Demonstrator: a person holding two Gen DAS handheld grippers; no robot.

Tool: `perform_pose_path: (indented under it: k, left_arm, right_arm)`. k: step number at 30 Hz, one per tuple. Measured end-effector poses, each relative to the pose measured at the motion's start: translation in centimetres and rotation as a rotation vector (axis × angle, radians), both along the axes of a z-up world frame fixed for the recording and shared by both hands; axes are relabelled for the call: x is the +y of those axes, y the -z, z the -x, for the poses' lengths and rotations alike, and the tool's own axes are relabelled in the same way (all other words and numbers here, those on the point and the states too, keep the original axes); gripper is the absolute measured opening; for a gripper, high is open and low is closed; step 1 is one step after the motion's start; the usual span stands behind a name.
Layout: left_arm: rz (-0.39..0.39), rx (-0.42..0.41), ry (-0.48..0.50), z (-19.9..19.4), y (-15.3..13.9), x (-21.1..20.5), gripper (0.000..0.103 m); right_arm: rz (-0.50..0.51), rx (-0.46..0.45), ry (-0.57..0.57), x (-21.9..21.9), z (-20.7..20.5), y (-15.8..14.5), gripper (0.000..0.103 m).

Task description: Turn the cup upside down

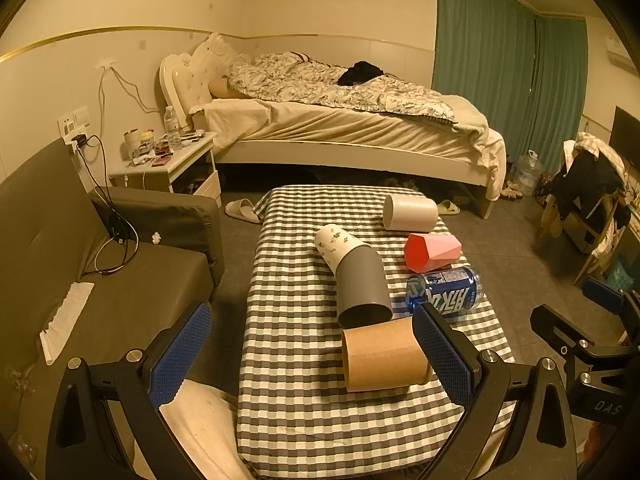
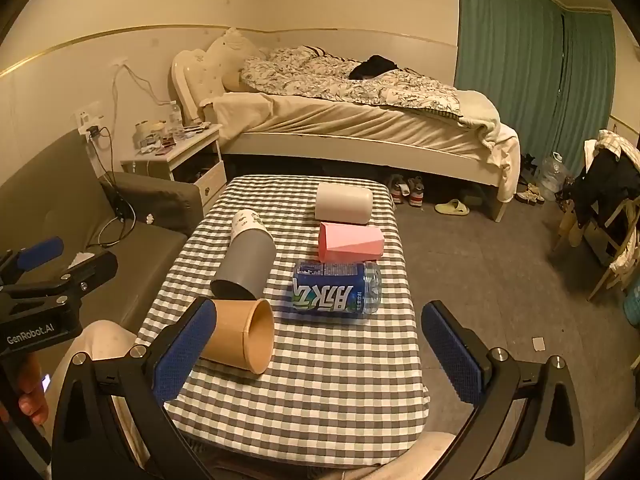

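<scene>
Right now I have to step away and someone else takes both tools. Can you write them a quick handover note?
Left tool: open, empty, low over the near end of the checked table.
Right tool: open, empty.
All cups lie on their sides: brown paper cup nearest, grey cup with a floral cup nested in it, pink cup, white cup. A blue bottle lies beside them.
Done: nothing.
Left: grasp a cup, set it mouth down.

"GenRobot.AI" on the left tool [image 2: 38, 280]; large white Chinese characters on the blue bottle [image 2: 336, 288].
</scene>
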State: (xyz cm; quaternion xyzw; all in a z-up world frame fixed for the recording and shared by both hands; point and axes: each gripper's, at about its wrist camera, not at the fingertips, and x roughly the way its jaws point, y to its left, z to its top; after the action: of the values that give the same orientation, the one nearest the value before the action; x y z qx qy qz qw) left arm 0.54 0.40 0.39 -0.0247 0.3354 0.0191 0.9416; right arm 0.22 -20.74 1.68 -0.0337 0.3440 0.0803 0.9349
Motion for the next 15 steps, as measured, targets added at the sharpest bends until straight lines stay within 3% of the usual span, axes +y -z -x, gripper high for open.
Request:
perform_pose_path:
  k: [15]
  left_arm:
    - [-0.002, 0.006, -0.002, -0.08, -0.03, -0.11, 0.103]
  right_arm:
    - [0.001, -0.002, -0.014, 0.26, -0.05, -0.15, 0.103]
